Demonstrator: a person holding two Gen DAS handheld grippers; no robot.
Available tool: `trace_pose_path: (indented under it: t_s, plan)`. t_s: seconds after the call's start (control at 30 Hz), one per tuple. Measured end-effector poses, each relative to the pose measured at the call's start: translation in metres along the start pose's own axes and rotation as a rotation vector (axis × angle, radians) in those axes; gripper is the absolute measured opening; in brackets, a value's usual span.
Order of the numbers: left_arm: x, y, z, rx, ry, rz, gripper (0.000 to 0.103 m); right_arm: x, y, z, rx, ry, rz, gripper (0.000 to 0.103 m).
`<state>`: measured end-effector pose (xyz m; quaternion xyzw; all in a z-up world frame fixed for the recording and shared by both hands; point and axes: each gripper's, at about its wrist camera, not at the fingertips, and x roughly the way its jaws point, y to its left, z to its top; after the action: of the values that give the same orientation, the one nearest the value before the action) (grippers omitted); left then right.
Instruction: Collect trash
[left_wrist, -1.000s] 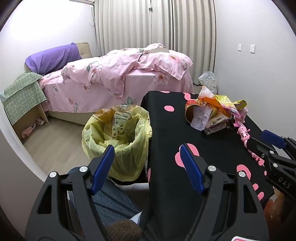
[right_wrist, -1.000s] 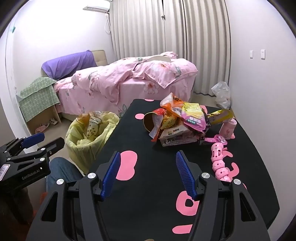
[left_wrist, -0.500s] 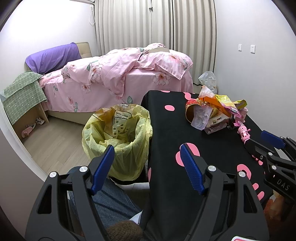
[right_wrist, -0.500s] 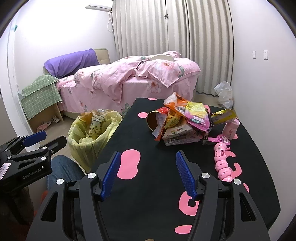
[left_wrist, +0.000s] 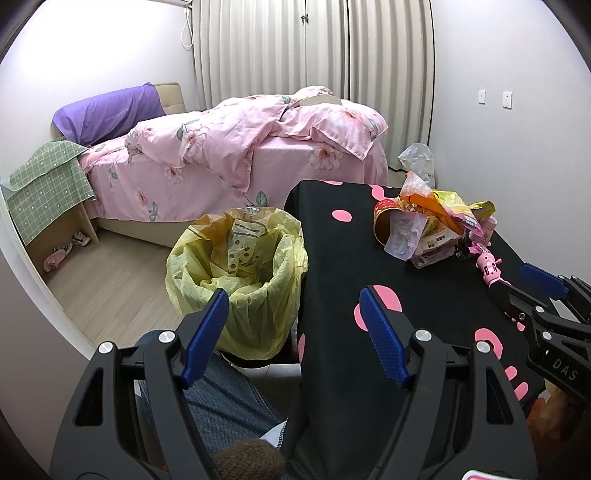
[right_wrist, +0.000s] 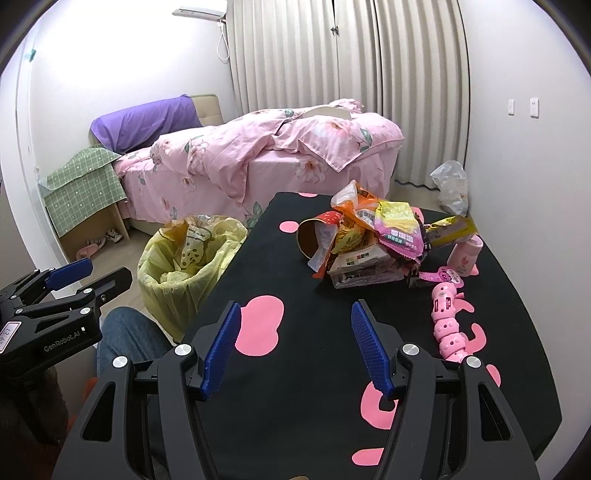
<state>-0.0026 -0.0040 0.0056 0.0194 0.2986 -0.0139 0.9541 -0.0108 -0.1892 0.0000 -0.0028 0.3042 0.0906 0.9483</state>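
Trash pile (right_wrist: 373, 240) heaped on the worktop (right_wrist: 280, 369), beyond both tools. Left tool (left_wrist: 295, 332) and right tool (right_wrist: 295, 343) spread wide, empty. Yellow-lined bin (left_wrist: 240, 273) just beside the worktop.

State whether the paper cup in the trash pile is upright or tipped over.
Tipped over. The paper cup lies on its side on the table, its open mouth facing sideways, wrappers heaped against it.

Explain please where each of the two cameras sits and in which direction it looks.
Left wrist: on the left gripper, at the table's left edge, facing the yellow-lined trash bin; open fingers, a jeans-clad leg and the right gripper show.
Right wrist: on the right gripper, above the black table, facing the wrapper pile; open fingers and the left gripper show.
Shared: bin, pile, pink caterpillar toy, pink bed.
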Motion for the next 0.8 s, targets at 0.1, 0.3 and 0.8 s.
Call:
trace_pose_path:
  t_s: [0.1, 0.3, 0.8]
  plan:
    - [-0.0002, 0.0003, 0.0, 0.001, -0.001, 0.0, 0.07, 0.0001, 0.0, -0.0001, -0.001, 0.001, 0.0, 0.059]
    - [0.0, 0.0024, 0.0, 0.0, 0.0, 0.0, 0.07, 0.0005, 0.0004, 0.0, 0.001, 0.001, -0.001, 0.059]
    - [-0.0004, 0.0051, -0.0003, -0.001, -0.004, 0.0, 0.07, 0.0005, -0.0004, 0.0005, 0.003, 0.002, 0.0, 0.059]
